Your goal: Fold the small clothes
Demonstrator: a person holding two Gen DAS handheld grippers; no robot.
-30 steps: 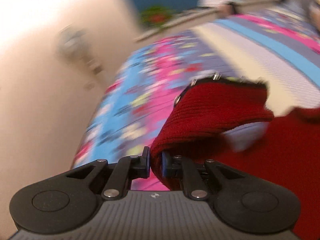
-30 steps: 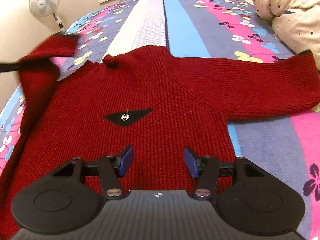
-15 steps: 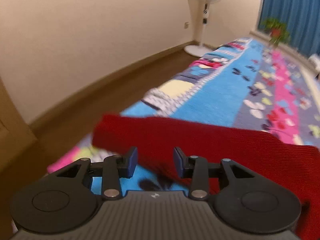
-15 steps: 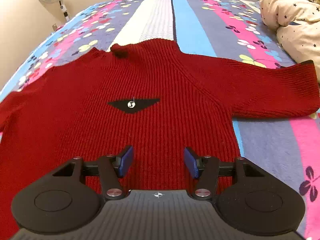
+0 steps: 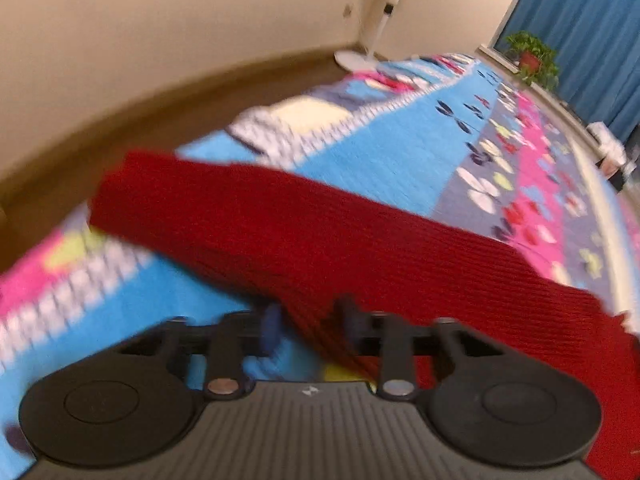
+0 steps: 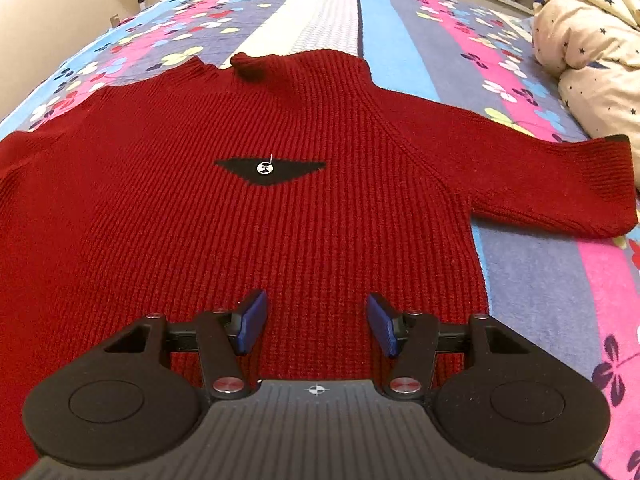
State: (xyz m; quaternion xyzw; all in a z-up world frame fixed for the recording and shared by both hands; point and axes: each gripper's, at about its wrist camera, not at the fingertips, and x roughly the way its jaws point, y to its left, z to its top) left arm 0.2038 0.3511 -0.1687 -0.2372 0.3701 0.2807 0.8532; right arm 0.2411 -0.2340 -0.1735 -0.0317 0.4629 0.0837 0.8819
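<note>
A red knit sweater (image 6: 280,220) with a black triangle patch lies spread flat on the bed, both sleeves out to the sides. My right gripper (image 6: 314,326) is open and empty, low over the sweater's lower body. In the left wrist view the sweater's left sleeve (image 5: 304,236) lies stretched across the bedspread. My left gripper (image 5: 308,326) is open, its jaws astride the sleeve's lower edge; the view is blurred, so contact is unclear.
The bed has a bright floral and striped bedspread (image 6: 536,292). A cream star-print duvet (image 6: 592,36) is bunched at the far right. A standing fan (image 5: 384,8) and brown floor (image 5: 120,120) lie beyond the bed's left edge. A potted plant (image 5: 532,56) stands by blue curtains.
My left gripper let go of the lifted sleeve, which now lies flat and stretched out. It then dropped closer over the sleeve. My right gripper stayed open and shifted slightly over the sweater body.
</note>
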